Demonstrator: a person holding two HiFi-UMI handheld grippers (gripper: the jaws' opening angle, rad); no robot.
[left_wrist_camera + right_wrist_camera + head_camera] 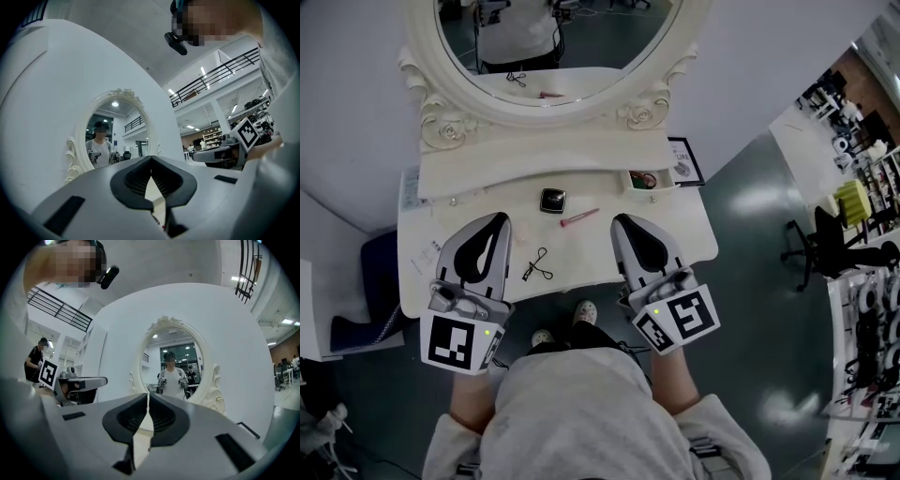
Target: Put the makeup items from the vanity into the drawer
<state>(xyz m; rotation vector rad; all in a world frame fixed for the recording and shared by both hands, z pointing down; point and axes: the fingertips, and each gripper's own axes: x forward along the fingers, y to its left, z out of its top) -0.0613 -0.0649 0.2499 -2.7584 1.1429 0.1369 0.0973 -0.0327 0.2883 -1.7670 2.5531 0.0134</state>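
Observation:
On the white vanity top (675, 230) lie a black square compact (552, 201), a pink stick (578, 217) and a black eyelash curler (538, 265). A small drawer (644, 179) stands open at the back right, with something red inside. My left gripper (500, 218) hovers over the left of the top, left of the compact, jaws shut and empty (151, 158). My right gripper (619, 222) hangs just right of the pink stick, also shut with nothing in it (148, 394). Both point level toward the oval mirror (172, 366).
The ornate mirror (553, 56) rises at the back of the vanity. A small framed card (684, 159) stands by the drawer. A dark blue seat (370, 281) is left of the vanity, and an office chair (820, 239) is on the floor to the right.

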